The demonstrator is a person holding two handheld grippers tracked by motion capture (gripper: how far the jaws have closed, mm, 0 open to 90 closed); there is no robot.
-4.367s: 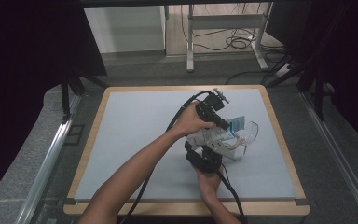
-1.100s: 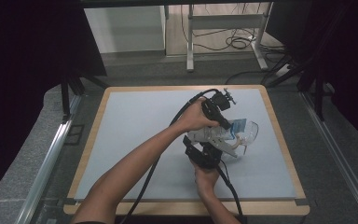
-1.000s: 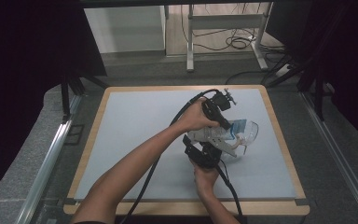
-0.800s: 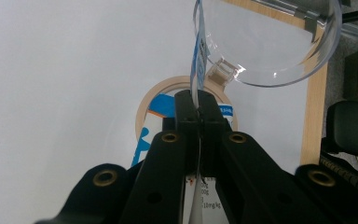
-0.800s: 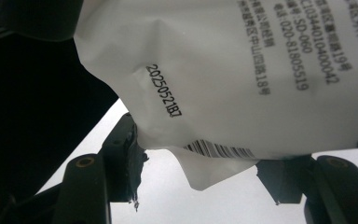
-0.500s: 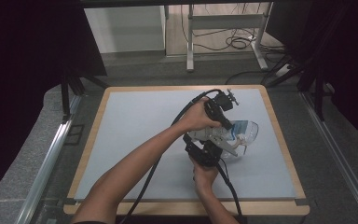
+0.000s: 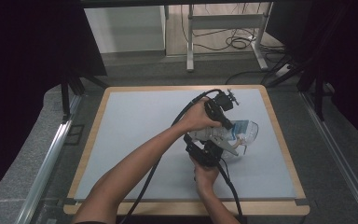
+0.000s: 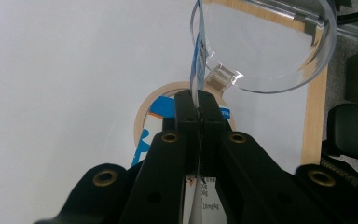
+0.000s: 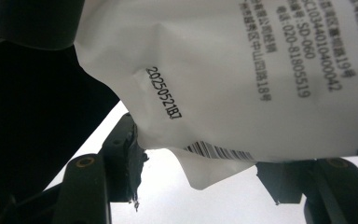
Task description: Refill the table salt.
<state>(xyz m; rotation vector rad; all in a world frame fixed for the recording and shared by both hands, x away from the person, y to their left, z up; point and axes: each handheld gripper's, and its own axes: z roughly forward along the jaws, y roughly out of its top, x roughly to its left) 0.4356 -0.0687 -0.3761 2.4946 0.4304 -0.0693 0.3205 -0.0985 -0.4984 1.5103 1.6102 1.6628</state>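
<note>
Your left tongs (image 8: 199,109) pinch the white packet's (image 9: 242,70) thin edge above the clear bowl (image 8: 279,51), right of the surface's centre; your right tongs (image 9: 196,175), at 6 o'clock, straddle its lower corner, so next likely tear.

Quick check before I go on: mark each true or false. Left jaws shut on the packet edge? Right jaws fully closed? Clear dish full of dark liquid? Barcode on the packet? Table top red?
1. The left gripper is shut on the thin edge of the white and blue printed plastic packet. True.
2. The right gripper has its jaws closed tight together. False: they stand apart, with the packet's lower corner between them.
3. The clear round plastic dish is full of dark liquid. False: it is see-through and the table shows through it.
4. The packet carries a black barcode. True.
5. The table top is red. False: it is a pale grey sheet in a wooden frame.
</note>
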